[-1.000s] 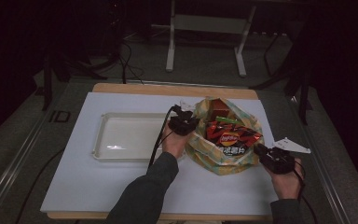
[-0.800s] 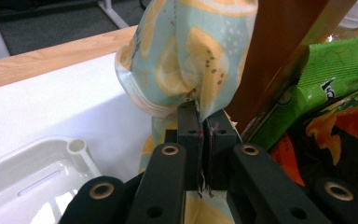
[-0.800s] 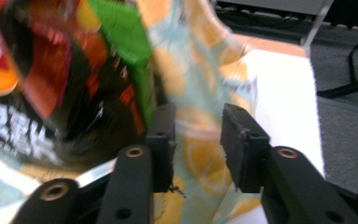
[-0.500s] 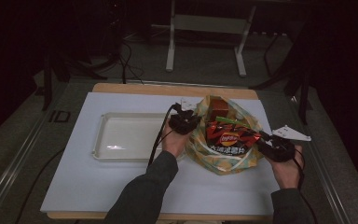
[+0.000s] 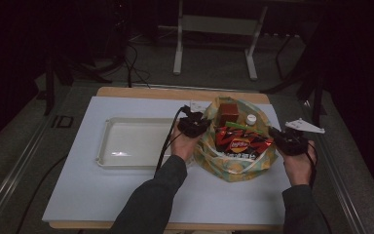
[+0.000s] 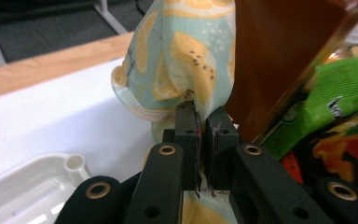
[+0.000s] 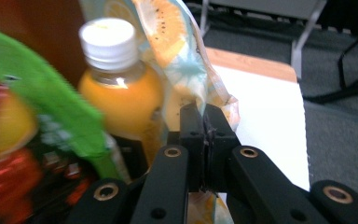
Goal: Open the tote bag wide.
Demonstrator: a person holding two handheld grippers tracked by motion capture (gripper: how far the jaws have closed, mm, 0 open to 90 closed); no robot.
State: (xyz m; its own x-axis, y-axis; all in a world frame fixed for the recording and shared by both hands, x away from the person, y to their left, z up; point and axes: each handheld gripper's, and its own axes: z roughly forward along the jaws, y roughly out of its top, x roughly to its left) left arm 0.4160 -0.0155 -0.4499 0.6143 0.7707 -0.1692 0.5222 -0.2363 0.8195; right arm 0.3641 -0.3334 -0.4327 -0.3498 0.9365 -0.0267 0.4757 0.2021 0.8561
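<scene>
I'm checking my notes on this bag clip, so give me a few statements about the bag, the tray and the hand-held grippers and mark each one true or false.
1. The left hand-held gripper is shut on the rim of the lemon-print bag. True.
2. The right hand-held gripper hangs open above the table. False: it is shut on the bag's rim on the other side.
3. The white tray holds a bottle. False: the tray holds nothing; the orange bottle with a white cap stands in the bag.
4. Snack packets lie inside the bag. True.
5. The bag sits in the tray. False: it sits on the table to the tray's right.
</scene>
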